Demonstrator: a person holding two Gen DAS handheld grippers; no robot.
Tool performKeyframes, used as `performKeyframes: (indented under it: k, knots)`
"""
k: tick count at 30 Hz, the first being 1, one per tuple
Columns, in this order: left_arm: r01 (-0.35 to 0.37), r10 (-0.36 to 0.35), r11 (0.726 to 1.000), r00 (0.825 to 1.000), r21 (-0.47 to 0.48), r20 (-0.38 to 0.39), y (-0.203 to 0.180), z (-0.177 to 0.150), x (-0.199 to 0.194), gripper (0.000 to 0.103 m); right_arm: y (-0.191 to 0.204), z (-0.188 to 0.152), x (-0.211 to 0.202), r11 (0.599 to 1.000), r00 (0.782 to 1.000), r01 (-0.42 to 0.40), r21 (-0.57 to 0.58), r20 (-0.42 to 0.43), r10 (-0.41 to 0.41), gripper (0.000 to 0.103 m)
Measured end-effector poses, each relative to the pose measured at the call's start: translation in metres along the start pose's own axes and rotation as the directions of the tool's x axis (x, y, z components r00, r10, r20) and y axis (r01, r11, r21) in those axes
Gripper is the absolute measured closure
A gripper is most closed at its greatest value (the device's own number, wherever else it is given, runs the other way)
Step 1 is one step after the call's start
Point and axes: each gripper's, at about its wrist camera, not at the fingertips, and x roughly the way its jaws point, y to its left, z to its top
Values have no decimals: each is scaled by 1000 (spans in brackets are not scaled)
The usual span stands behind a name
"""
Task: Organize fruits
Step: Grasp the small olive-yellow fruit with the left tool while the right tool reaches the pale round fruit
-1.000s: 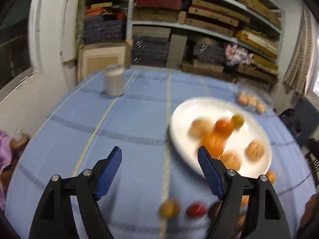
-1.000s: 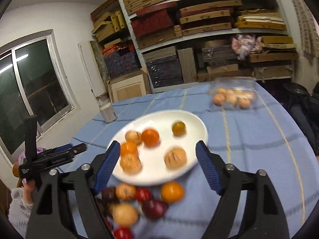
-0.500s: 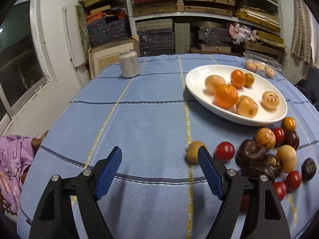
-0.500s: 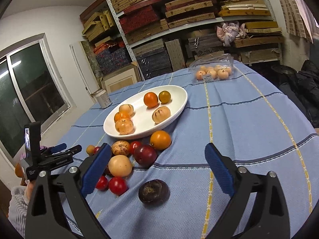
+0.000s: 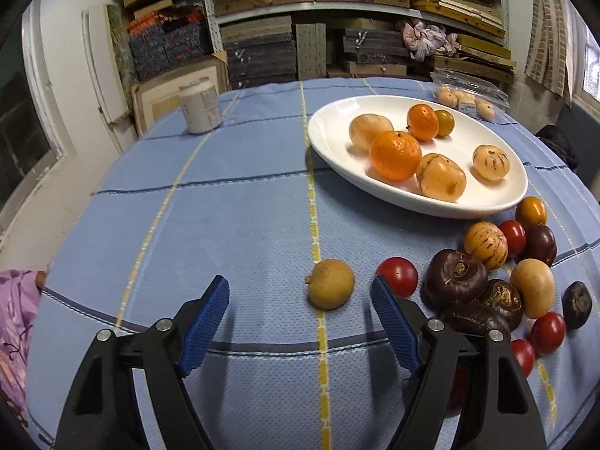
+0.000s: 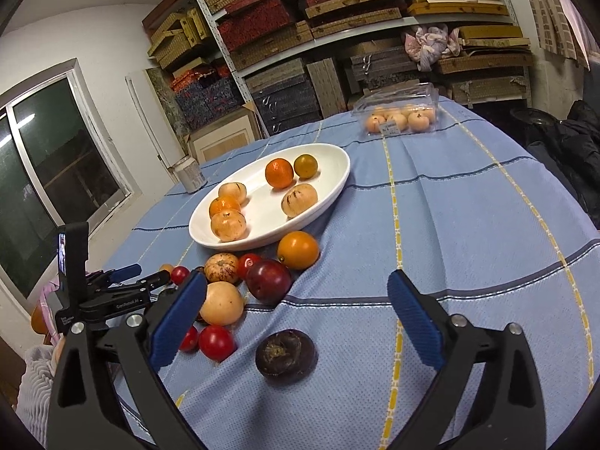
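A white oval plate (image 5: 393, 191) (image 6: 333, 195) holds several orange and tan fruits. Loose fruits lie in front of it on the blue cloth. My left gripper (image 5: 300, 300) is open and empty, with a small tan fruit (image 5: 330, 288) between its fingertips and a red tomato (image 5: 398, 275) by the right finger. My right gripper (image 6: 296, 315) is open and empty above a dark purple fruit (image 6: 285, 352). A red plum (image 6: 268, 280), a yellow-tan fruit (image 6: 222, 303) and an orange (image 6: 298, 249) lie just beyond. The left gripper also shows in the right wrist view (image 6: 150, 279).
A white can (image 5: 198, 105) (image 6: 190, 175) stands at the far left of the table. A clear plastic box of fruit (image 6: 399, 116) (image 5: 468, 97) sits at the far edge. Shelves of stacked boxes (image 5: 337, 18) fill the back wall. The table drops off on the left.
Both grippers have pulled back from the plate and lowered toward the loose fruits. The left gripper has come up to the small tan fruit. Both stay open.
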Motion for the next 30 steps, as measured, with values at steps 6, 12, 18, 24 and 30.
performKeyframes:
  k: [6, 12, 18, 24, 30]
  knots:
    - [68, -69, 998, 997, -10, -45, -1, -2, 9, 66, -1, 0, 2, 1000, 1000, -1, 2, -7, 1, 8]
    - [129, -130, 991, 990, -19, -50, -1, 2, 14, 72, -2, 0, 4, 1000, 1000, -3, 2, -20, 3, 8]
    - [134, -135, 991, 989, -18, -57, -3, 3, 17, 75, -3, -1, 5, 1000, 1000, -7, 2, -26, 7, 7]
    - [115, -116, 993, 992, -10, -52, -5, 0, 14, 75, 17, -5, 5, 995, 999, -37, -98, -24, 34, 8]
    - [122, -124, 991, 992, -53, -28, 5, -1, 4, 75, 44, -18, 16, 972, 997, -9, -235, -80, -11, 8]
